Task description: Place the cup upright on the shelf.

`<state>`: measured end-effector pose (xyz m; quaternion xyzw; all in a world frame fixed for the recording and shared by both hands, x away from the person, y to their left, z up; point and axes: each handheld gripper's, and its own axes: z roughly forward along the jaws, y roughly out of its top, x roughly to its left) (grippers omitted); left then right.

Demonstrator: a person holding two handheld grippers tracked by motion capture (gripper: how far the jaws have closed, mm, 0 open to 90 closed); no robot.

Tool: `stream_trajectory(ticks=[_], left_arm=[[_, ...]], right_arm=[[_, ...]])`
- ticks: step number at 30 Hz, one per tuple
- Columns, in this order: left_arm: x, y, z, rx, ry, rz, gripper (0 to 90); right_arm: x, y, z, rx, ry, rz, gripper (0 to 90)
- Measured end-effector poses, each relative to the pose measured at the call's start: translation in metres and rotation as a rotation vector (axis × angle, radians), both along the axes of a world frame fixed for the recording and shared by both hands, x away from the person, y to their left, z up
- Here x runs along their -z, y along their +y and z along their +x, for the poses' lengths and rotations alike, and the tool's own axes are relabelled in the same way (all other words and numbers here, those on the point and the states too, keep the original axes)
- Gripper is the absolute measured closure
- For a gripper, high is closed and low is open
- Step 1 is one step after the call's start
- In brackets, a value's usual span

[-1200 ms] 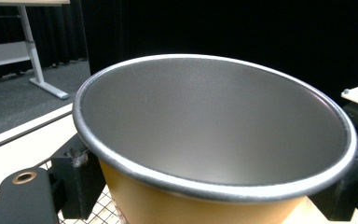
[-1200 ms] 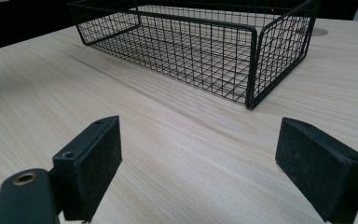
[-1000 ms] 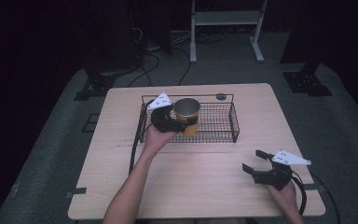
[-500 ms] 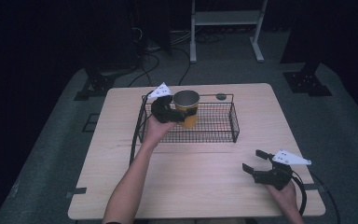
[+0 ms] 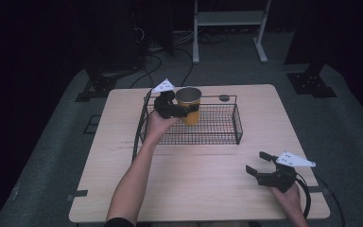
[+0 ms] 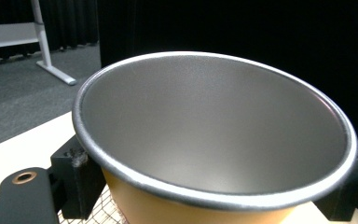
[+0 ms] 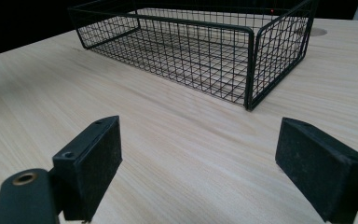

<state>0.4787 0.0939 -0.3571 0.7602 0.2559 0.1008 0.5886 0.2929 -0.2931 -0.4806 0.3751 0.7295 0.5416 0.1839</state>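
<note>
High view: yellow cup (image 5: 189,107) clamped between left tongs (image 5: 185,110), over basket (image 5: 217,133).

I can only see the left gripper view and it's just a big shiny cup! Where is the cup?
Observer: The yellow cup is held by the left gripper above the left end of a black wire basket.
Operator: Is anything else in the basket?
Observer: No, in the right gripper view the basket's mesh floor is bare.
Operator: What's the other gripper doing?
Observer: The right gripper sits low over the wooden table near its front right corner, jaws wide apart, holding nothing.
</note>
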Motion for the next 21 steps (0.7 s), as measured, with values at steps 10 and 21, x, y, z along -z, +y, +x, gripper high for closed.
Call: stream_trajectory(ticks=[10, 21], left_arm=[[-0.004, -0.008, 0.009, 0.003, -0.005, 0.041, 13.2], [-0.003, -0.011, 0.020, -0.002, 0.003, 0.067, 13.2]], right_arm=[[0.000, 0.000, 0.000, 0.001, 0.001, -0.001, 13.4], [0.000, 0.000, 0.000, -0.002, -0.003, -0.001, 13.5]])
